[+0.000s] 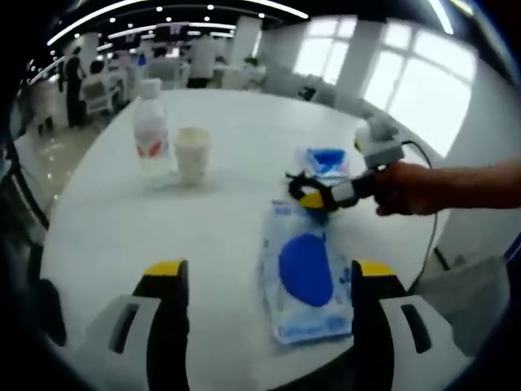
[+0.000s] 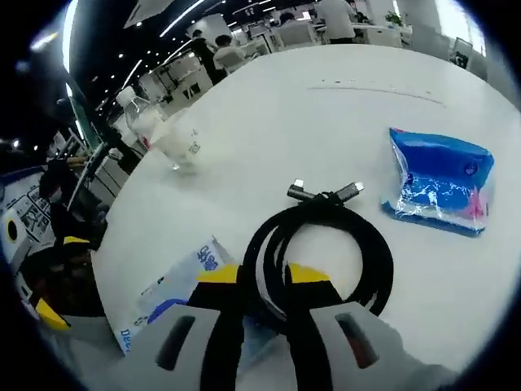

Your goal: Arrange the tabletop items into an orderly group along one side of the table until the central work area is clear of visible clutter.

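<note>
One cable (image 2: pixel 326 244), two blue packets (image 2: pixel 440 183)

A coiled black cable (image 2: pixel 321 244) lies pinched in the right claw (image 2: pixel 262 277), between a flat white-and-blue plastic packet (image 1: pixel 305 273) and a puffy blue snack bag (image 2: pixel 440 183). A clear plastic bottle (image 1: pixel 151 130) stands just beside a white paper cup (image 1: pixel 192 153).

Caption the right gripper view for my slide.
Right gripper pinching a coiled black cable beside a blue packet on the white table.

bottle (image 2: pixel 137 114): blurred, half behind cup (image 2: pixel 181 140) | flat packet (image 2: pixel 175 292): partly behind right claw (image 2: pixel 262 281)
</note>
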Action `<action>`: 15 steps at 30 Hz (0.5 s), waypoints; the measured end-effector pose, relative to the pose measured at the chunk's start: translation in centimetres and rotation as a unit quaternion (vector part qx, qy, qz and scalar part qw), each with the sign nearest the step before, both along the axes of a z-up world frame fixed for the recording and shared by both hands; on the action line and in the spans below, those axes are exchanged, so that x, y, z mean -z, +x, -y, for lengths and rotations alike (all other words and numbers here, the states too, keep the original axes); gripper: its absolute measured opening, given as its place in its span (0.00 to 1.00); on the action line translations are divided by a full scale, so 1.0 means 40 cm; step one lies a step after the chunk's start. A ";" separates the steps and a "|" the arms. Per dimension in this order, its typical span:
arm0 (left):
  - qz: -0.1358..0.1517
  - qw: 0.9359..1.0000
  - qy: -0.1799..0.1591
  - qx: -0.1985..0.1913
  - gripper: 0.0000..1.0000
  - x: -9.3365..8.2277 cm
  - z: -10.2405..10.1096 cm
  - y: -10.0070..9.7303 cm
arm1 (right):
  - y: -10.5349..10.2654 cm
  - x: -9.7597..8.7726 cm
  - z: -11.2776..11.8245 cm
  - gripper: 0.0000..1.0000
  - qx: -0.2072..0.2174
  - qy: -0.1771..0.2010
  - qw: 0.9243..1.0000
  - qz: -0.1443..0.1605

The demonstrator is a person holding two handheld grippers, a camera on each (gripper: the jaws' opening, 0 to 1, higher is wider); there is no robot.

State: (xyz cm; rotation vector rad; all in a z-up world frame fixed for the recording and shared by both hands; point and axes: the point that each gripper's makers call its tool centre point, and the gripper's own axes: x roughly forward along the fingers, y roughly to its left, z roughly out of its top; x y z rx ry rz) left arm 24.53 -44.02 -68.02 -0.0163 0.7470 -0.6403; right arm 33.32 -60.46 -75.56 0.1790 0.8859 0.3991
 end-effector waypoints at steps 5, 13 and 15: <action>-0.002 1.000 0.011 0.009 0.79 0.015 -0.001 0.002 | 0.000 -0.019 0.005 0.08 0.004 0.008 1.000 0.007; 0.001 1.000 0.021 0.014 0.79 0.020 0.001 0.004 | 0.016 -0.091 0.029 0.06 0.029 0.040 0.998 0.033; 0.002 1.000 0.023 0.015 0.79 0.019 0.003 0.001 | 0.025 -0.115 0.037 0.06 0.033 0.052 0.997 0.046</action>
